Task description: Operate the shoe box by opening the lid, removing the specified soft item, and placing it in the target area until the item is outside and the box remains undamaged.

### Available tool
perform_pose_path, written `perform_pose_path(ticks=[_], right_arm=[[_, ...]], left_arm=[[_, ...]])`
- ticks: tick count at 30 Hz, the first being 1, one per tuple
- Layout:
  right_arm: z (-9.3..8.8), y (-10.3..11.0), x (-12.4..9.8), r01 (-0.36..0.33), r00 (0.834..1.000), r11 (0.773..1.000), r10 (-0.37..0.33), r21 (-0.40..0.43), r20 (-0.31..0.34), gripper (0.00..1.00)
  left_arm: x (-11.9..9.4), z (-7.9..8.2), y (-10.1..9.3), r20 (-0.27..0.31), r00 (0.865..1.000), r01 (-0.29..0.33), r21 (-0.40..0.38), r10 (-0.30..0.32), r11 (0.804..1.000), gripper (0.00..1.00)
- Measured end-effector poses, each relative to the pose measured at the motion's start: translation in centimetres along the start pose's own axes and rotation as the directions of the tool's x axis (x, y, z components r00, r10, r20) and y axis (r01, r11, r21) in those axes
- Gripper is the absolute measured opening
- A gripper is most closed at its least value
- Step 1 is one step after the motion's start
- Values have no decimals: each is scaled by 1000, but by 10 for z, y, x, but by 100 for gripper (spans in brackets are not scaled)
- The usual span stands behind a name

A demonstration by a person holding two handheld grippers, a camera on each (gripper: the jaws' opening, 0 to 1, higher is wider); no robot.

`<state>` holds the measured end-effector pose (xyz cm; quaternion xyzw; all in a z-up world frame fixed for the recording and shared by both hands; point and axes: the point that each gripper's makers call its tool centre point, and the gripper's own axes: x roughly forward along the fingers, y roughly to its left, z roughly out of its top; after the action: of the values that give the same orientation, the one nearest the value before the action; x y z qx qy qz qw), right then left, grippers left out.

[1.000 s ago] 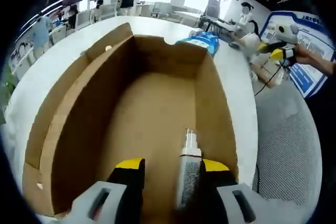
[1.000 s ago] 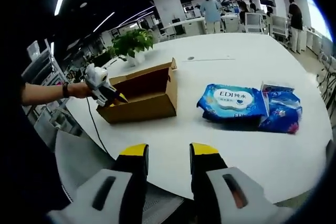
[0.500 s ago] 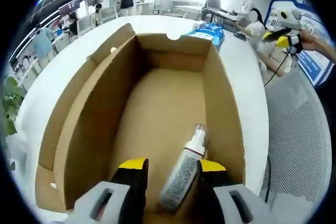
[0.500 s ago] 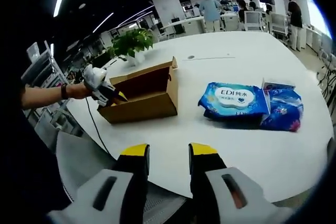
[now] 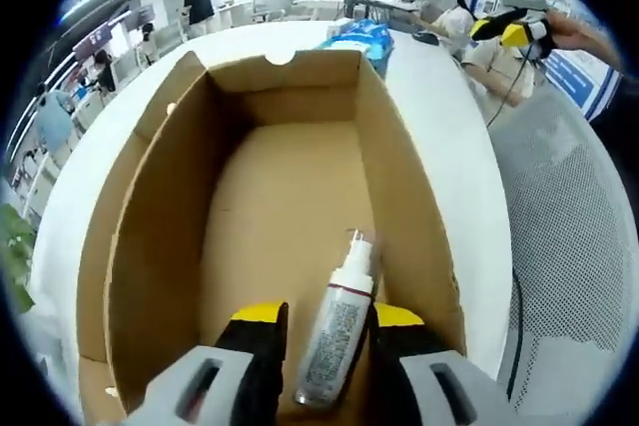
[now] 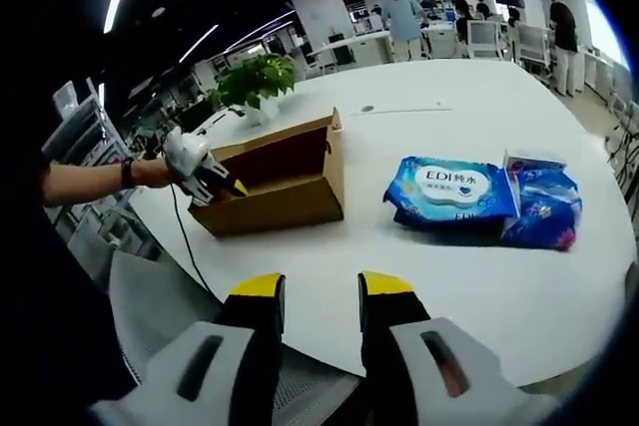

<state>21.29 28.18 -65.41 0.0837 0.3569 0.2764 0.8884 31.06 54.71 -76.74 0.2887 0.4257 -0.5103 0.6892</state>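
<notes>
Spray bottle (image 5: pixel 336 334) now lies lower and deeper between the left tongs (image 5: pixel 324 318), its nozzle pointing up the floor of the open shoe box (image 5: pixel 150 246); a second ago the same bottle stood more upright between the jaws. The jaws flank the bottle closely, but I cannot tell whether they actually pinch it. Since the box is open with no soft item visible inside, the removal seems done: the blue wet-wipe packs (image 6: pixel 454 192) rest on the white surface (image 6: pixel 419 276), well apart from the box (image 6: pixel 275 187). The right tongs (image 6: pixel 315 291) hang apart and empty over the near edge of the surface, unchanged. The left tongs (image 6: pixel 205 175) sit at the box's end.
</notes>
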Motion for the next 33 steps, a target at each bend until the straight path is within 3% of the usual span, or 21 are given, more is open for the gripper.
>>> perform_pose_path(ticks=[5,8,14,20,27,33], right_arm=[[3,1,2,-3,1000,1000,3,-9,4,24],[6,0,2,-4,1000,1000,4,-7,11,24],[5,3,3,-12,1000,1000,12,-7,10,23],[3,5,4,-20,1000,1000,20,-5,8,23],[3,7,5,-33,999,999,33,-5,11,23],[8,10,9,-52,998,998,53,-23,17,23]], left_arm=[[4,-2,-2,-23,1000,8,22,-8,1000,28],[7,-8,4,-71,997,-33,66,37,997,21],[7,-6,8,-48,999,-25,-31,24,999,20],[-5,3,11,30,999,-23,-165,28,986,20],[-20,10,10,97,995,-9,-234,33,972,20],[-41,28,5,200,978,4,-280,54,960,20]])
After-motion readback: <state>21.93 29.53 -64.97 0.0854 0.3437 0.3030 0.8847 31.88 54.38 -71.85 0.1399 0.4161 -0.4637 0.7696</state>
